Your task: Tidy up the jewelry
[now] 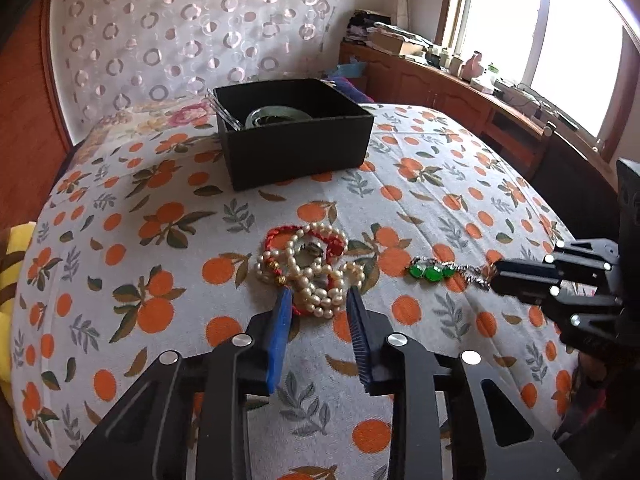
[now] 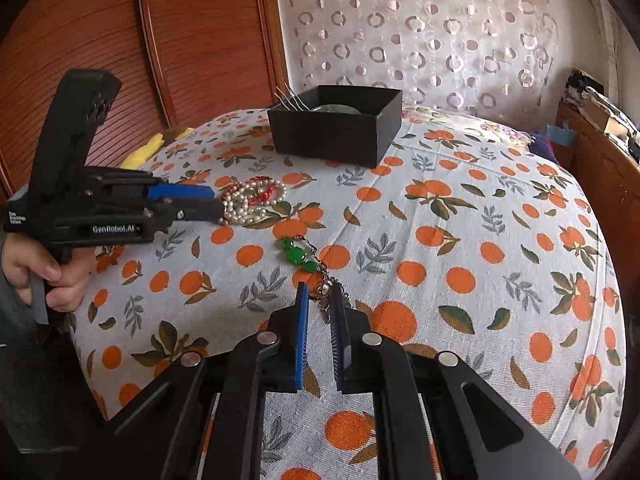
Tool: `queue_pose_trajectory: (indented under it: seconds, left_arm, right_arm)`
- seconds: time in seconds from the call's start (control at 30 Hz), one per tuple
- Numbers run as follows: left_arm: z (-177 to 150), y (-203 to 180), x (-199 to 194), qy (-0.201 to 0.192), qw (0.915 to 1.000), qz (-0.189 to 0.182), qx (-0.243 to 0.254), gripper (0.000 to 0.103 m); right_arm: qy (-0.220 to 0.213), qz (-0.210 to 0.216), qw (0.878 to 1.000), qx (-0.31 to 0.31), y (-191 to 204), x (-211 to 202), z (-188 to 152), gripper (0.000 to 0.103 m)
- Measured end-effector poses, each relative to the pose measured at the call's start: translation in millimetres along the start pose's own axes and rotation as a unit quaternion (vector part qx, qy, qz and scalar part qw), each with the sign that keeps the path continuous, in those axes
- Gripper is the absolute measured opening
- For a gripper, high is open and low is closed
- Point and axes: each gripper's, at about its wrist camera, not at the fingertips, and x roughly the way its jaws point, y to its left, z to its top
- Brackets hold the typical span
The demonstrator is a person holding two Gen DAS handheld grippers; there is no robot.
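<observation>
One black box [image 1: 294, 136] holds seemingly a glass dish [image 1: 280, 115]; both tools [image 1: 318, 294] [image 2: 320, 294] gape apart.

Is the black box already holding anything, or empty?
Not empty: the lidless black box holds a pale round item; what it is, cannot tell.

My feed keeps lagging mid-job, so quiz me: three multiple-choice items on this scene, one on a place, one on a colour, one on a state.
1. Where is the pearl strand pile?
A. inside the black box
B. on the bedspread at the left tool's tips
C. on the window ledge

2. What colour are the bracelet's stones?
A. green
B. purple
C. clear

3. How is the right tool set?
A. shut on nothing
B. wide open, far off the jewelry
C. fingers astride the bracelet's chain end

Answers:
1 B, the pearls lie before the left tool, nearer than the black box.
2 A, the green stone bracelet shows three green stones.
3 C, chain lies between the fingers.
</observation>
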Motion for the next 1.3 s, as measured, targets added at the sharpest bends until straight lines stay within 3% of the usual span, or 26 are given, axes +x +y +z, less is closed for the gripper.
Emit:
queue_pose_trajectory:
  seconds: [0.07,0.27,0.53,0.6,0.67,0.93,1.3]
  left_arm:
    - [3.2,-1.0,1.2,-0.001,1.0000,0.001,0.001,0.021]
    - [9.5,-0.2,13.4,0.009,0.9998,0.015,0.003,0.021]
    - [10.8,7.0,17.2,0.010,0.9998,-0.001,-0.015,0.020]
    - [10.4,8.0,18.0,0.012,0.9998,-0.003,-0.018,0.007]
    - [9.8,8.8,17.0,0.010,0.9997,-0.007,-0.022,0.005]
    - [17.5,12.9,-10.9,-0.032,0.9986,-0.008,-0.042,0.005]
    - [41.1,-4.8,-60.6,-0.095,0.9954,-0.001,-0.010,0.005]
  right_arm:
    - [-0.004,-0.001,1.000,-0.002,1.2,-1.2,0.2,0.012]
    - [-0.006,0.001,1.000,-0.002,1.8,-0.2,-1.5,0.012]
    - [-0.004,0.002,1.000,-0.001,1.0,0.3,-2.6,0.012]
    - [-0.003,0.005,1.000,0.001,0.6,1.2,-2.9,0.012]
    - [-0.002,0.007,1.000,0.005,-0.3,2.0,-2.3,0.012]
    - [-0.003,0.011,1.000,0.009,-1.5,2.7,-1.6,0.012]
    - [-0.008,0.023,1.000,0.016,-4.7,-0.7,3.8,0.012]
